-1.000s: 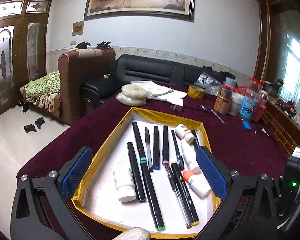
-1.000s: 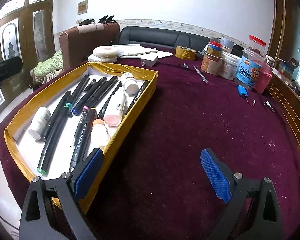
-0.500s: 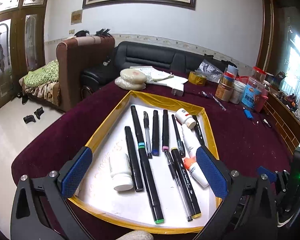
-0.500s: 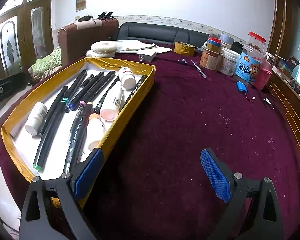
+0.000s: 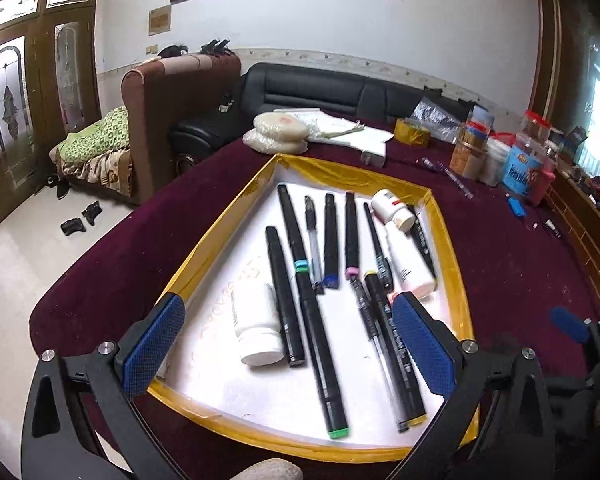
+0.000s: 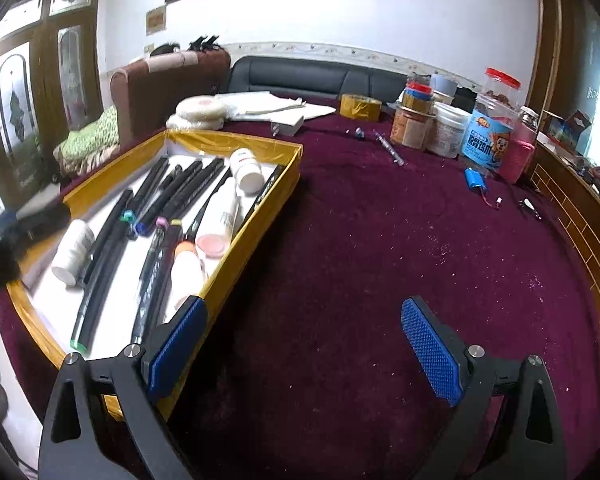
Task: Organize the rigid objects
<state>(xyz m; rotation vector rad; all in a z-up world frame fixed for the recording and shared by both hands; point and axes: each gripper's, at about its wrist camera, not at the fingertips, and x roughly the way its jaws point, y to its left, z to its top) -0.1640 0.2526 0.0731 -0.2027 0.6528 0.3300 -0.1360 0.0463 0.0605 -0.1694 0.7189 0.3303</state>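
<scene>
A gold-rimmed white tray point(image 5: 236, 216) lies on the maroon table and holds several black markers point(image 5: 312, 312), pens and white bottles point(image 5: 256, 324). It also shows in the right wrist view point(image 6: 260, 216), at the left. My left gripper point(image 5: 288, 348) is open and empty, hovering over the tray's near end. My right gripper point(image 6: 304, 344) is open and empty over bare maroon cloth, its left finger by the tray's near right corner.
Jars and tubs point(image 6: 448, 128), a tape roll point(image 6: 360, 106), a blue battery point(image 6: 476, 180), a charger point(image 6: 286, 125) and papers point(image 6: 276, 108) stand at the table's far side. Sofas point(image 5: 340, 92) lie beyond. The other gripper shows blurred at the left point(image 6: 16, 232).
Both grippers have risen and drawn back a little, so the tray sits lower and fuller in view. Nothing in the tray has moved. Both stay open.
</scene>
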